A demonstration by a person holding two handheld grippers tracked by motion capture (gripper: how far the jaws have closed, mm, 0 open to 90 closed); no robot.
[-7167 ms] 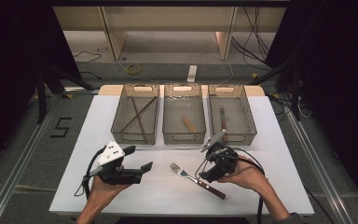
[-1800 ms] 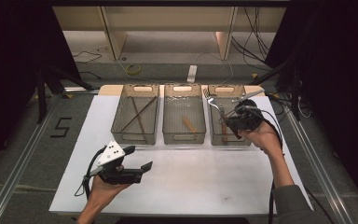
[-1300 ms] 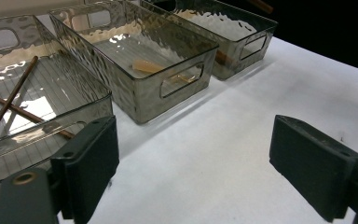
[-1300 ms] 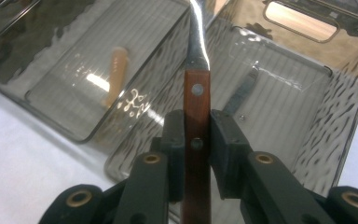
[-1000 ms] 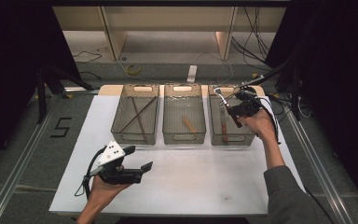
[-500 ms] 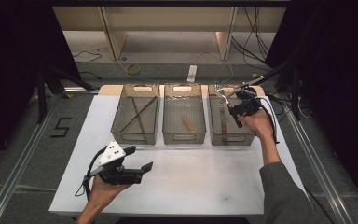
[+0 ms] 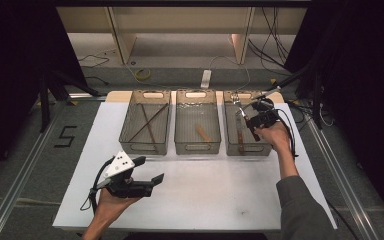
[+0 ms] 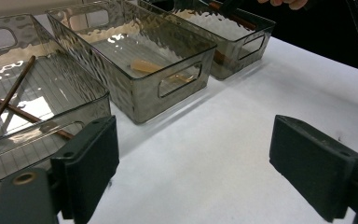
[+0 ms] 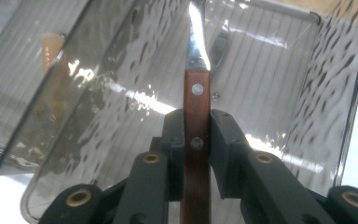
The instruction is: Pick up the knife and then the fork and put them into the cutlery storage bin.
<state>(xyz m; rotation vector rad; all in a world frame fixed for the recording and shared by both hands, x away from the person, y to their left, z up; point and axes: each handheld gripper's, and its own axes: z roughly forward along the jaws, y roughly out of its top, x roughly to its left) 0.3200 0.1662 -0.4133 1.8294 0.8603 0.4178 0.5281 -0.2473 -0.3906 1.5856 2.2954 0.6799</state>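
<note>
A white table (image 7: 220, 195) seen from above, with three clear plastic bins in a row along its far edge.

At the near left, a person's left hand (image 7: 111, 207) holds the left gripper (image 7: 150, 172) low over the bare tabletop, its jaws spread wide with nothing between them. In the left gripper view the two black jaws frame empty white surface, with the bins beyond.

The left bin (image 7: 146, 129) holds two thin brown sticks (image 7: 148, 125) lying crossed. Just beside it, the middle bin (image 7: 197, 128) holds one short, pale wooden piece (image 7: 202, 133) lying at an angle on its floor.

The right bin (image 7: 245, 130) holds a utensil with a brown handle (image 7: 240, 140) lying lengthwise. Over this bin's far right part, the person's right hand (image 7: 274, 136), arm reaching in from the near right, holds the right gripper (image 7: 244, 114). In the right gripper view its jaws pinch the riveted wooden handle of a fork (image 9: 196, 93), whose metal end points into the right bin.
</note>
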